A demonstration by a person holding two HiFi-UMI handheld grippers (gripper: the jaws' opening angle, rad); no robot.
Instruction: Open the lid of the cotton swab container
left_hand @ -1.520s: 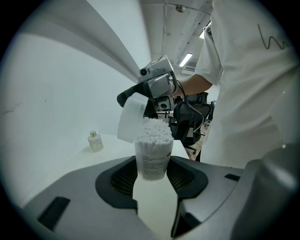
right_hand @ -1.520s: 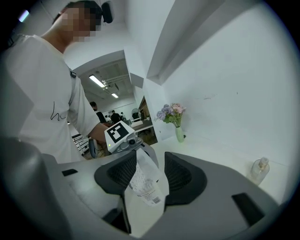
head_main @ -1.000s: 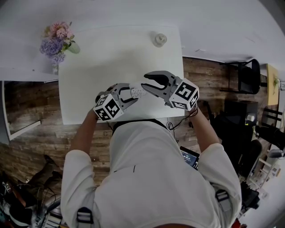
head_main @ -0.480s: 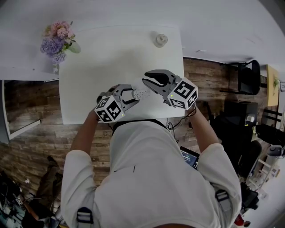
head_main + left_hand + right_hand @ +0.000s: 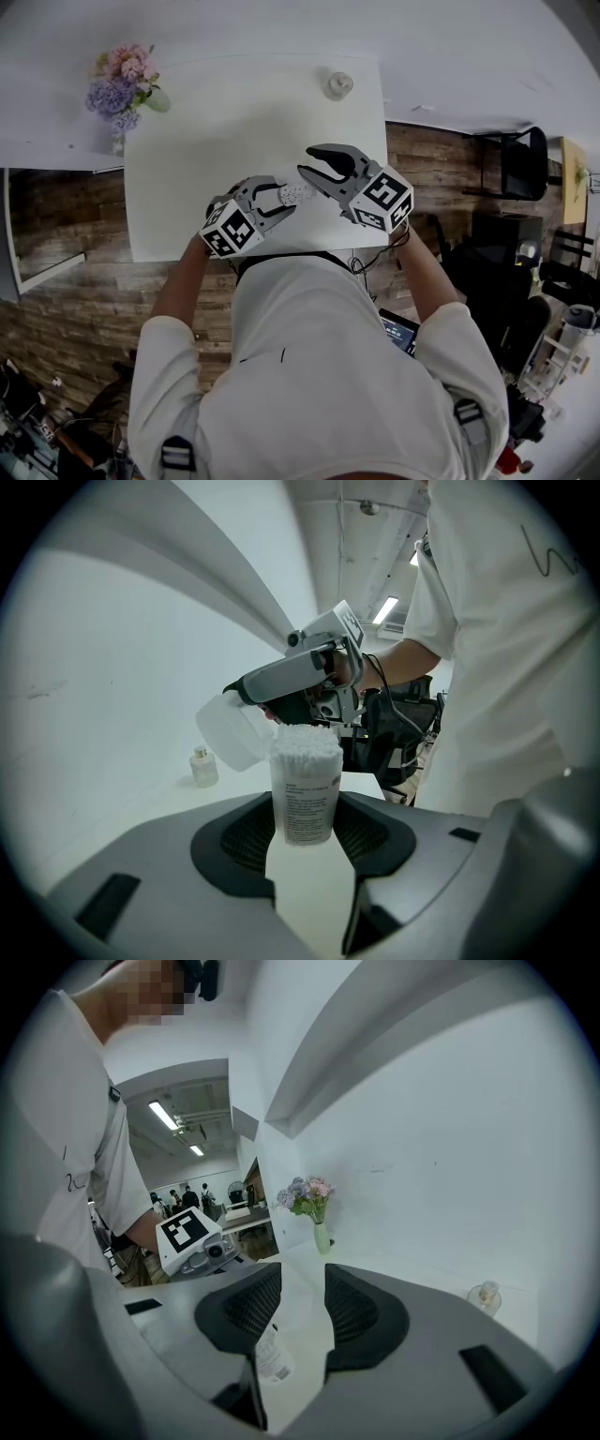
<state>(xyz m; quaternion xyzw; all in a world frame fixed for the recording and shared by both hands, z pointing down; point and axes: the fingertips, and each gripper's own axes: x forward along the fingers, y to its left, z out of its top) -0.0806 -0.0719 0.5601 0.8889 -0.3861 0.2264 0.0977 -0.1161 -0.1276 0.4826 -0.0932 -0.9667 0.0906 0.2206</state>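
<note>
The cotton swab container (image 5: 306,794), a clear cylinder with a paper label, stands upright between the pads of my left gripper (image 5: 305,810), which is shut on it. Its white swab tips are bare at the top. The translucent white lid (image 5: 230,731) is off and hangs tilted beside the container's top, against the dark fingertips of my right gripper (image 5: 255,692). In the right gripper view the right gripper (image 5: 302,1302) has just been opening its jaws. Nothing shows between its pads, and the container's label (image 5: 273,1356) peeks out below the left pad. In the head view both grippers (image 5: 277,197) (image 5: 321,165) meet over the table's near edge.
The white table (image 5: 216,122) stands against a white wall. A small glass bottle (image 5: 337,83) sits at its far right and a vase of flowers (image 5: 120,89) at its far left. The near table edge lies just under the grippers, with wooden floor and chairs to the right.
The right gripper has edged slightly left toward the container and turned a little. The left gripper keeps the container in the same place.
</note>
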